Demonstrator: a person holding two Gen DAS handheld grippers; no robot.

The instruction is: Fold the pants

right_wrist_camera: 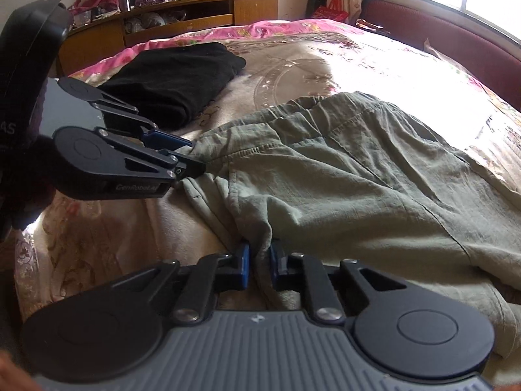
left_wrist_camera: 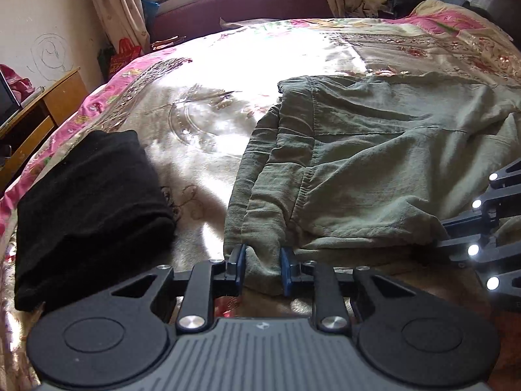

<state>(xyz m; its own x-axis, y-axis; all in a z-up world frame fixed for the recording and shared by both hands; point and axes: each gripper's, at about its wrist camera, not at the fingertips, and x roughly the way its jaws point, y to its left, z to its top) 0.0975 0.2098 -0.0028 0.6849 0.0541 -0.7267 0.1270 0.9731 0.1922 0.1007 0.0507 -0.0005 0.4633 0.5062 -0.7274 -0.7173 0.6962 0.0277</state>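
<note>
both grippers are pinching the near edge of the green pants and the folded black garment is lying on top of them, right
Not quite. Both the left gripper and the right gripper do pinch the near edge of the green pants, but the folded black garment lies beside them on the bedspread, apart from them, not on top. The left wrist view shows the gap.
</note>
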